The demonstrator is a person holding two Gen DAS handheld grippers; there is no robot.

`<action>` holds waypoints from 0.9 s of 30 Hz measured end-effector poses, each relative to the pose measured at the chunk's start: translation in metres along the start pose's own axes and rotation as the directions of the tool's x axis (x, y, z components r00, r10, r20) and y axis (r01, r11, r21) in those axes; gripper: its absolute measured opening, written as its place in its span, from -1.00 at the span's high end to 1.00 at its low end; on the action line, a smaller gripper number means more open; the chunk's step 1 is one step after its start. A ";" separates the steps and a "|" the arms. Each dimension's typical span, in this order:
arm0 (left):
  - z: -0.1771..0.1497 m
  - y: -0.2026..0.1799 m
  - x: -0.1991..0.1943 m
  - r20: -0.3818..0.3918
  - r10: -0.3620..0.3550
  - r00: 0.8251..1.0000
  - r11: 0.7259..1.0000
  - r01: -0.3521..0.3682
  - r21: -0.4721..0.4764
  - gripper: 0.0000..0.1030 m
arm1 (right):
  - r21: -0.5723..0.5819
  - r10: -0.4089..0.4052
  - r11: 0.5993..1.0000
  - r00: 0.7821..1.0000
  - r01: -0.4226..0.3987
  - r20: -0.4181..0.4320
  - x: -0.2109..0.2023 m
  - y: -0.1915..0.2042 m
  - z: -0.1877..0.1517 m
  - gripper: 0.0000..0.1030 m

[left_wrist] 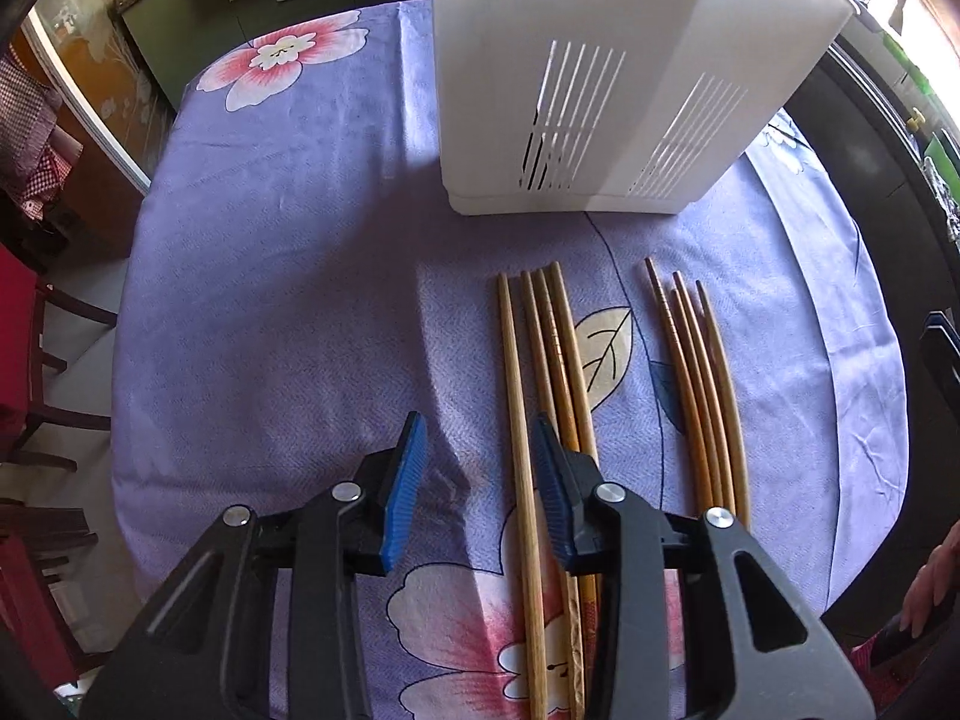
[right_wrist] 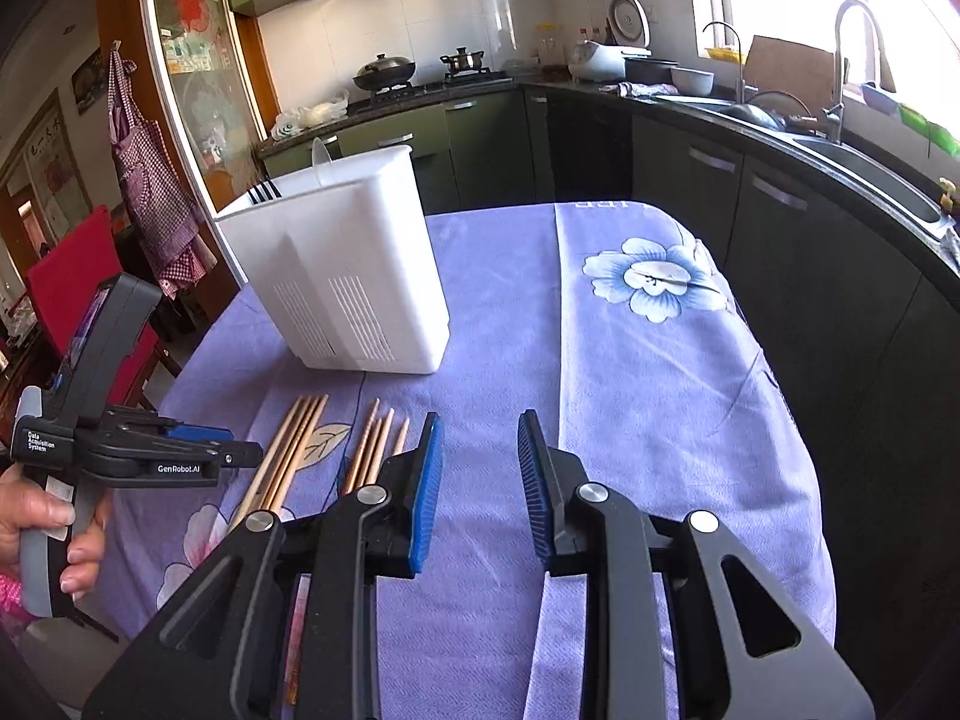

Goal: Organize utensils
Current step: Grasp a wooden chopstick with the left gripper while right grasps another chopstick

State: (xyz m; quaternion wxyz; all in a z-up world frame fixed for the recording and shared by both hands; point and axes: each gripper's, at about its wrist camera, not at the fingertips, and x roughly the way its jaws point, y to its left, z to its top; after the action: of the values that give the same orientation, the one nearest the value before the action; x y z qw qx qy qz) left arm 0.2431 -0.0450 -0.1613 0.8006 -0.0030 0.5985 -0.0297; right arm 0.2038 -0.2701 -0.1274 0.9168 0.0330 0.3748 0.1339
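Both pairs of jaws are standing partly open and holding nothing. On the left gripper (left_wrist: 477, 468), the jaws are pointing steeply down at the table (left_wrist: 270, 300), with the leftmost stick of the left bundle of chopsticks (left_wrist: 543, 372) lying in the gap beside the right-hand pad; whether it is touching, I cannot tell. Those sticks are running near-to-far, so a close across them looks like the coming grasp. The right bundle of chopsticks (left_wrist: 699, 372) is lying just right of it, apart. The right gripper (right_wrist: 480, 468) is hovering over bare cloth, chopsticks off to its left, so the left one is nearer. The white utensil holder (left_wrist: 600, 90) is standing beyond the tips. Only the right wrist view is showing dark utensils (right_wrist: 263, 192) already inside it and the hand (right_wrist: 36, 528) holding the left gripper.
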 end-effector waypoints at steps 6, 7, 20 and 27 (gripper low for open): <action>0.007 -0.009 0.008 -0.018 0.018 1.000 0.999 -0.018 0.027 0.61 | 0.007 0.003 1.000 1.000 -0.003 -0.010 -0.002 -0.005 -0.006 0.51; 0.007 -0.011 0.009 -0.019 0.022 1.000 0.999 -0.021 0.032 0.63 | 0.008 0.004 1.000 1.000 -0.004 -0.009 -0.002 -0.005 -0.004 0.51; 0.006 -0.011 0.000 0.014 0.007 1.000 0.999 -0.008 0.048 0.87 | -0.045 0.101 0.992 0.969 -0.114 -0.224 0.042 0.022 0.009 0.40; -0.007 -0.001 -0.043 0.130 -0.016 0.991 0.999 0.009 0.052 0.87 | -0.026 0.139 0.986 0.899 -0.165 -0.415 0.096 0.038 0.001 0.40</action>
State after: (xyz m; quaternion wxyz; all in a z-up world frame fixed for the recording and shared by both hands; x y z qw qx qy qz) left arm 0.2247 -0.0435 -0.1224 0.8377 0.0117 0.5438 -0.0497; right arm 0.2618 -0.2074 -0.1855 0.8045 0.0053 0.5516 0.2202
